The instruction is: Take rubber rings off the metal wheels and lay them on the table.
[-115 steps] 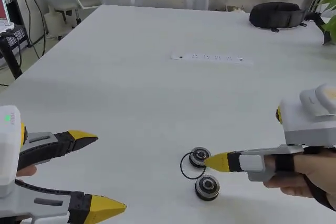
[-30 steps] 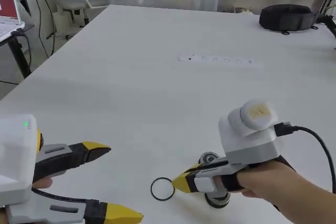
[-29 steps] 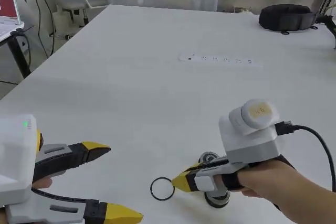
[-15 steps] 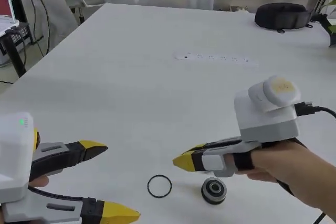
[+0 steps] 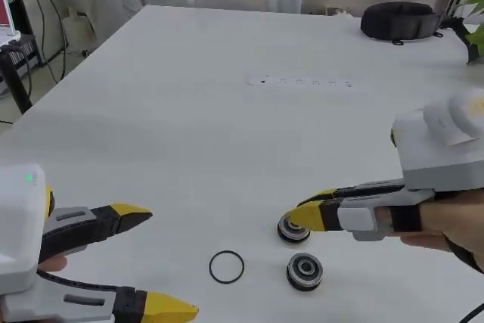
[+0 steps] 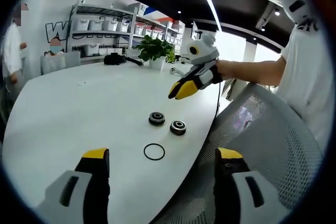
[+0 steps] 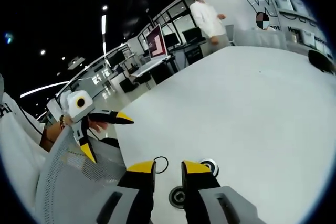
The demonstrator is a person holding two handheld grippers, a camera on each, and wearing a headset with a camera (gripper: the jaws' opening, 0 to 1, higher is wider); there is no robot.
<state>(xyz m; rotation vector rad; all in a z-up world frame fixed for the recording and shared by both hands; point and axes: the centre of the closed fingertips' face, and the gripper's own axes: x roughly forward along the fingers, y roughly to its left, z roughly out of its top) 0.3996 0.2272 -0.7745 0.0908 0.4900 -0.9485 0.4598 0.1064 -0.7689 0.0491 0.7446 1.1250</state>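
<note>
My left gripper (image 5: 151, 261) hovers well left of the loose rubber ring (image 5: 227, 267), jaws spread wide and empty. That ring lies flat on the table (image 5: 227, 126), already off its wheel. Just right of the ring sit both metal wheels: the near wheel (image 5: 305, 271) level with it, and the far wheel (image 5: 292, 232) a little beyond. Further right of the ring, my right gripper (image 5: 306, 213) points in, jaws parted by a narrow slit and gripping nothing. Its tips are over the far wheel, so I judge my right hand the nearer. The wheels are round and offer no long axis.
</note>
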